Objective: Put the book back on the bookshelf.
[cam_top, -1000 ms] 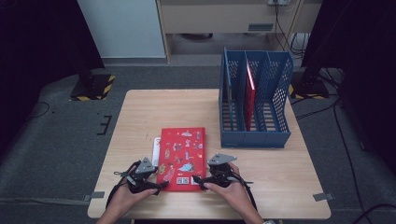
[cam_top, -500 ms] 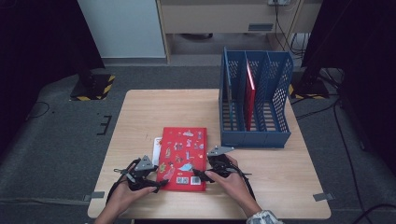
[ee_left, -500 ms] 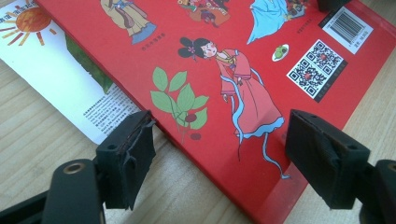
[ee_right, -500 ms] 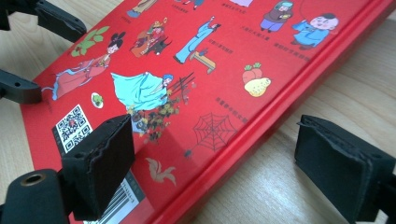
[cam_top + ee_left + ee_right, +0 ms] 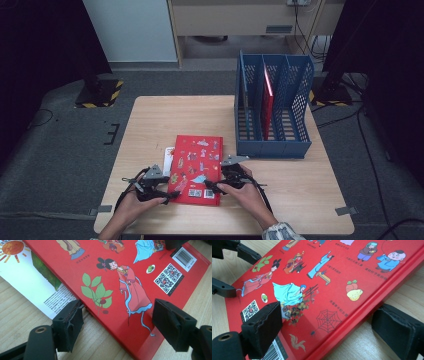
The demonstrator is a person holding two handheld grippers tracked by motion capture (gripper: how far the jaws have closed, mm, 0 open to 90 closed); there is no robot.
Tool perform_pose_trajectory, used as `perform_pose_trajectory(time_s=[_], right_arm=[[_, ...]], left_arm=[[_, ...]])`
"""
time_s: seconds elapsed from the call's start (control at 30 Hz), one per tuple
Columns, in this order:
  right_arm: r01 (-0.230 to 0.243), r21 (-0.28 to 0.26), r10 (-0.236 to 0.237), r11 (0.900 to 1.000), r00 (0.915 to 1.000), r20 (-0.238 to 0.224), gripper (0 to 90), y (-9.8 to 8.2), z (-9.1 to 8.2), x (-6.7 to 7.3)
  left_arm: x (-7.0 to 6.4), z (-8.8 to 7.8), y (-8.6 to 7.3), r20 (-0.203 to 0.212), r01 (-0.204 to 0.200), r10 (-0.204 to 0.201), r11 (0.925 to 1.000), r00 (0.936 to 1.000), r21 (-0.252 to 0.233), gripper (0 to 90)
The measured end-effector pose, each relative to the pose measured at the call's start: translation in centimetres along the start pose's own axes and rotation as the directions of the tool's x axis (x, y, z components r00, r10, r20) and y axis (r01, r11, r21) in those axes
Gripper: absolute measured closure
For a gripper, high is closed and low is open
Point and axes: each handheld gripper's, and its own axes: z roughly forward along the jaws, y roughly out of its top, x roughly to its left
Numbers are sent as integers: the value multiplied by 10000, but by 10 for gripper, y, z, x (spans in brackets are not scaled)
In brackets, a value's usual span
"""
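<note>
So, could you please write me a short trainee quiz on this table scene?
1. Which compartment of the blue file rack holds the upright red book? A left, B middle, C right.
2. True or false: the flat red book lies partly on top of a white booklet.
3. Fill in: the left gripper has its open jaws around the flat red book's near ___ corner.
Key: 1 B; 2 true; 3 left.
</note>
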Motion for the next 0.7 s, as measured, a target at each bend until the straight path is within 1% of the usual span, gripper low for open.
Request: perform_pose_trajectory(time_s=[0.07,0.1,0.13,0.2,0.23,0.3,0.37,0.43,0.5,0.57,0.63,0.7], right_arm=[[19,-37,-19,10000,10000,3,101,-1,0,0],[24,-61,-24,10000,10000,8,102,-1,0,0],[-19,-56,19,10000,10000,10,103,-1,0,0],[-41,-60,41,10000,10000,21,103,-1,0,0],[-44,-56,44,10000,10000,22,104,-1,-1,1],[-33,-63,33,10000,10000,24,103,-1,0,0],[-16,-70,16,10000,10000,34,103,-1,0,0],[-10,-68,11,10000,10000,38,103,-1,0,0],[-13,-59,13,10000,10000,51,104,-1,0,0],[-27,-59,28,10000,10000,32,103,-1,0,1],[-2,-70,2,10000,10000,56,103,-1,0,0],[-8,-74,8,10000,10000,49,104,-1,0,0]], left_arm=[[0,-1,1,-134,-72,72,10000,9999,-22,232],[-1,-2,2,-359,-209,208,9998,9991,-24,231],[-1,-3,2,-404,-220,217,9997,9989,-56,222],[0,-7,5,-384,-25,9,9992,9993,-392,200],[1,-9,6,-420,7,-27,9988,9991,-481,193],[7,-11,11,-645,88,-134,9974,9978,-710,168],[12,-12,18,-621,156,-213,9957,9978,-909,164],[17,-9,25,-612,207,-269,9948,9978,-993,159],[22,-3,31,-629,164,-218,9962,9978,-856,157],[28,3,34,-779,99,-163,9966,9968,-815,150],[34,9,35,-760,169,-230,9966,9968,-801,149],[38,12,35,-721,335,-394,9962,9966,-803,149]])
